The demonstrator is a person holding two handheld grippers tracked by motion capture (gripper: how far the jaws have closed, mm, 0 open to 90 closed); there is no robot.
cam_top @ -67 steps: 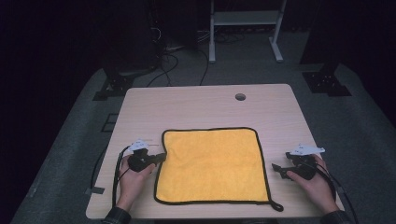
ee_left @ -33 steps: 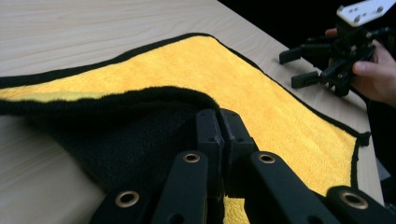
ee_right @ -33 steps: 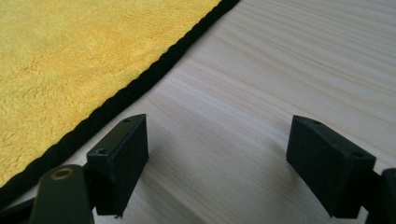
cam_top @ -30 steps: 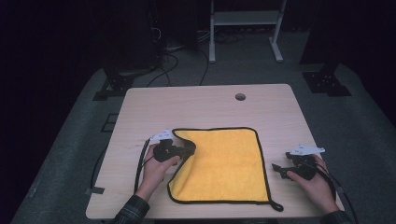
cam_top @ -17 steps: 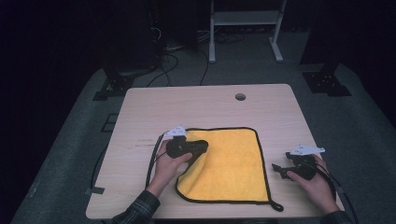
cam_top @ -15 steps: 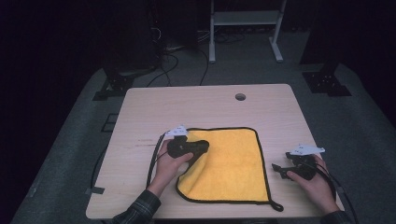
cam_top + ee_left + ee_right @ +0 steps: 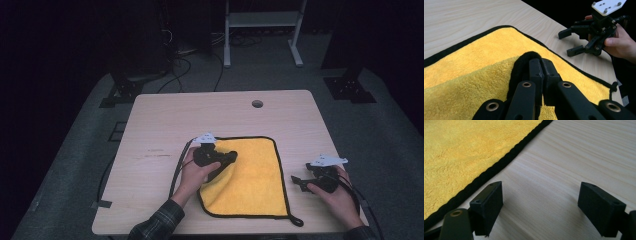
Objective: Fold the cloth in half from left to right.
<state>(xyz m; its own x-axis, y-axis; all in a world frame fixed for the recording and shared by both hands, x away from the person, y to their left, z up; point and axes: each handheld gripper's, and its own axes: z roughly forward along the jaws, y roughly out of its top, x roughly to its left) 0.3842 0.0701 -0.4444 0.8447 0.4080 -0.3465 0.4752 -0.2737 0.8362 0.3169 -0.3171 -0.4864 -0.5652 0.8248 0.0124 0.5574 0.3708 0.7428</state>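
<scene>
towel (image 7: 250, 175) edge farther over, in left claw (image 7: 231, 159)

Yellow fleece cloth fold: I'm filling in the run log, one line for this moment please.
left gripper: shut on yellow fleece cloth, edge folded over | right gripper: open, on wooden table beside cloth

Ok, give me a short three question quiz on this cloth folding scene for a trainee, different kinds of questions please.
1. True or false: the left tongs are shut on the black edge of the yellow cloth.
2. Multiple choice: the right tongs are A) open over bare table, B) shut on the cloth, C) lifted clear above the cloth.
3. Fill in: the hole in the table lies near its ____ edge.

Key: 1 true; 2 A; 3 far.
</scene>
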